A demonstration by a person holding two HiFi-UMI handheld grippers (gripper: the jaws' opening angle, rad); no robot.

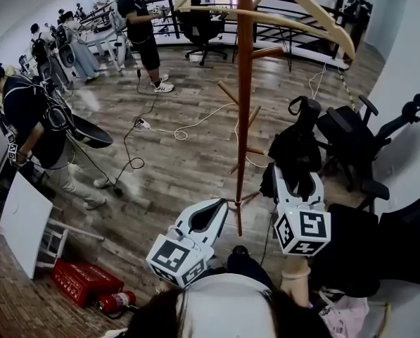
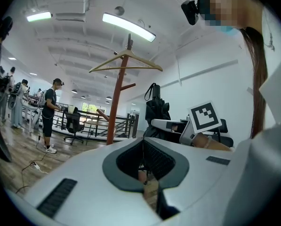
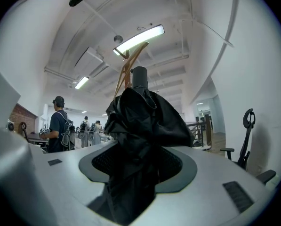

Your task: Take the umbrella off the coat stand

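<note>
Right gripper view: we note the right gripper (image 3: pixel 138 163) clamped on the folded black umbrella (image 3: pixel 145 117), its long axis upright, right of the coat stand (image 1: pixel 244 104) and apparently clear of it; the left gripper (image 2: pixel 143 149), clenched and empty, sits nearer the stand.

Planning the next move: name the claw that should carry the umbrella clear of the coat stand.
Right: the right claw grips the black umbrella; the left claw is shut, empty.

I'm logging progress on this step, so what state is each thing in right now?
coat stand: upright, hanger on top.
umbrella: folded, off the stand, held upright.
right gripper: closed on the umbrella.
left gripper: closed, empty.
</note>
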